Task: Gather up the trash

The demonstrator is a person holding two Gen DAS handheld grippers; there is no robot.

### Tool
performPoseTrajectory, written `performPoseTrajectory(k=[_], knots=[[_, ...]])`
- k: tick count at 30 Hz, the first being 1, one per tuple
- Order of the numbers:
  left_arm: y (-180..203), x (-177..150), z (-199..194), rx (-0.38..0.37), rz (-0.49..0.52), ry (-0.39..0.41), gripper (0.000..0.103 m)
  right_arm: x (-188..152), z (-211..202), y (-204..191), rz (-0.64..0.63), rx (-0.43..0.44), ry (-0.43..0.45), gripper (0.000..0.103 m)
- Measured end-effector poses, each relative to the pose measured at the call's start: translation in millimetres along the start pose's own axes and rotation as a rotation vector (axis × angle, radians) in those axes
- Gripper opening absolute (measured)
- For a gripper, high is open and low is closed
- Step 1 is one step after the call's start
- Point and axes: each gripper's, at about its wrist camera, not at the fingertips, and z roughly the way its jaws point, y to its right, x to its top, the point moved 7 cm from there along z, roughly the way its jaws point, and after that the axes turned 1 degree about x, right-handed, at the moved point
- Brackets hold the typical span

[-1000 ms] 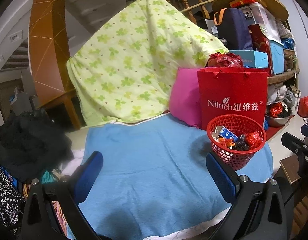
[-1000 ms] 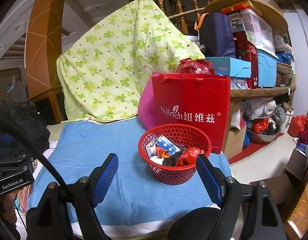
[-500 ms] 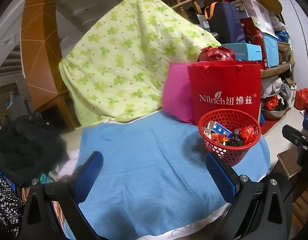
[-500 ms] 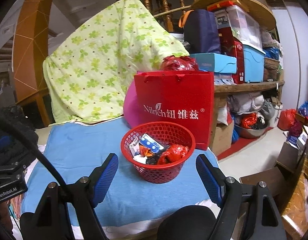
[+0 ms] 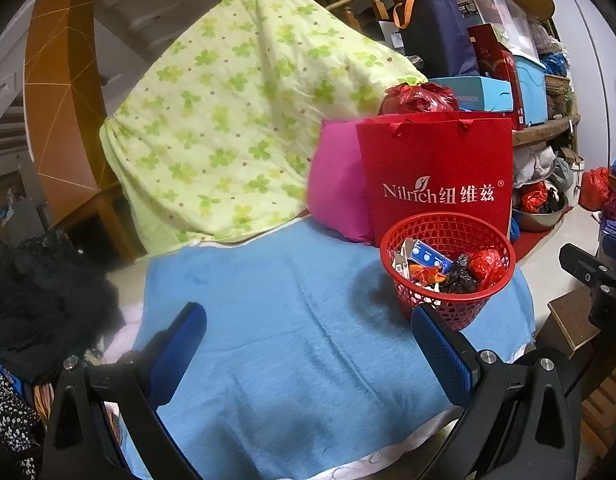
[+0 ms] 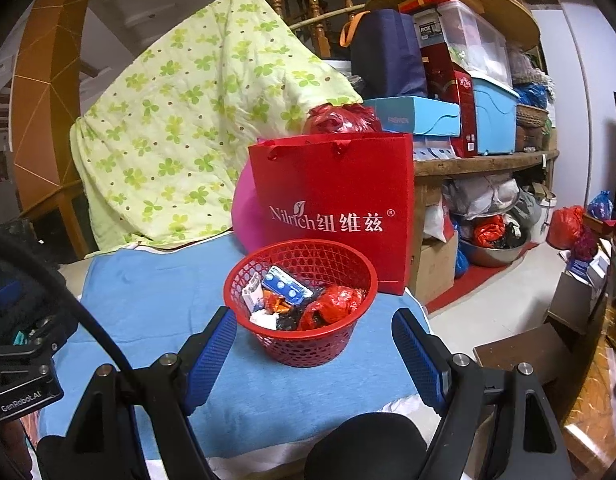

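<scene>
- Red basket of trash sits centre frame on the blue towel, framed between the right gripper fingers, spread apart and empty.
- Left gripper, equally released, sees the red basket off right, farther.

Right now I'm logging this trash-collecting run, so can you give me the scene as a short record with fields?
surface: blue towel
container: red mesh basket standing on the towel
contents: blue packet, red crumpled bag, black and white scraps
behind basket: red Nilrich paper bag, upright; pink cushion to its left
loose trash on towel: none visible
left gripper: open, empty
right gripper: open, empty, basket seen between its fingers
</scene>
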Motion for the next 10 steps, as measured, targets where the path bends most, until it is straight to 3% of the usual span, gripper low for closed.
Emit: performPoseTrajectory(k=[5,7,10], knots=[[1,6,11,-0.033,-0.004,0.019,0.102,4,13,1,0.005,-0.015,-0.009,0.083],[-15,10,14,-0.035,-0.064,0.050,0.102,7,18,-3,0.001,-0.017,-0.006,0.083],[-50,5,37,-0.031,-0.163,0.015,0.102,14,24,-23,-0.045,0.010,0.025,0.083]])
